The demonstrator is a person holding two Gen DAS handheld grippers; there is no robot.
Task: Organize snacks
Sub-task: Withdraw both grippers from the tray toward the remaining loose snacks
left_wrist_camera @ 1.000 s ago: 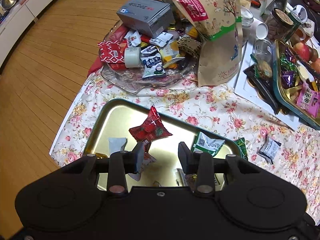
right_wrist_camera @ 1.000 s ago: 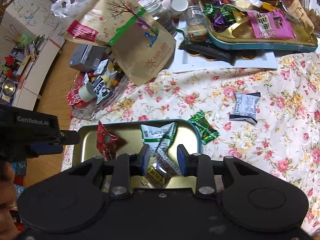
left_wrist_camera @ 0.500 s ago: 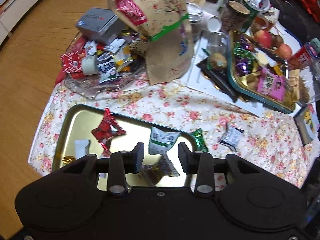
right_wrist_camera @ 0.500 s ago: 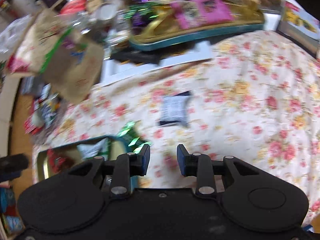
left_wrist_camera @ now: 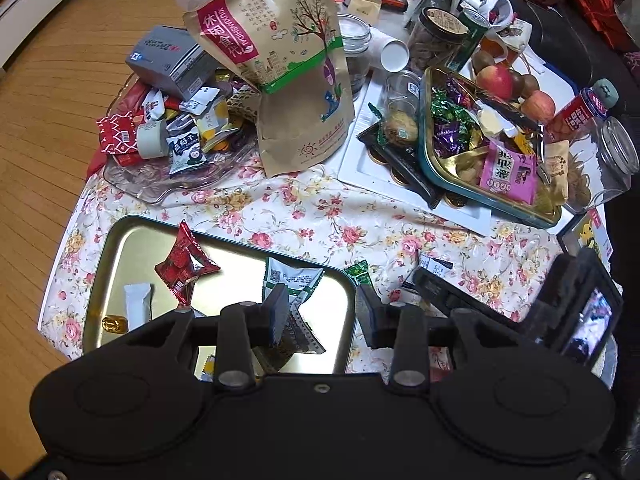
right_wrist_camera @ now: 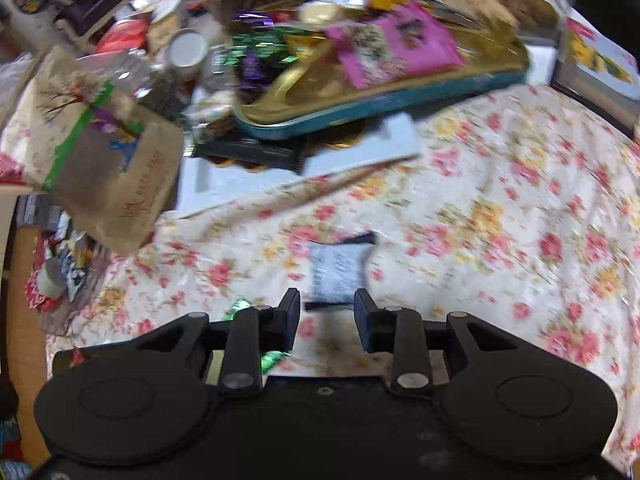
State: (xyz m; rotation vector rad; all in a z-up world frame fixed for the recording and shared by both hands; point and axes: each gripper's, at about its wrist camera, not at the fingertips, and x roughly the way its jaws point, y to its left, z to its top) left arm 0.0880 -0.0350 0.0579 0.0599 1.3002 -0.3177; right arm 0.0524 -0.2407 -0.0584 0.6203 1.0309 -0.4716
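Left gripper (left_wrist_camera: pixel 322 312) — jaws spread, holding nothing — is hanging over the gold tray (left_wrist_camera: pixel 120 240). Right gripper (right_wrist_camera: pixel 327 314), jaws parted and empty, is hovering just short of the grey-white packet (right_wrist_camera: pixel 338 270) lying on the floral cloth (right_wrist_camera: pixel 500 220).

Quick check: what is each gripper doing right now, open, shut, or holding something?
Left gripper: open, empty, above the gold metal tray.
Right gripper: open, empty, just short of the grey-white snack packet.
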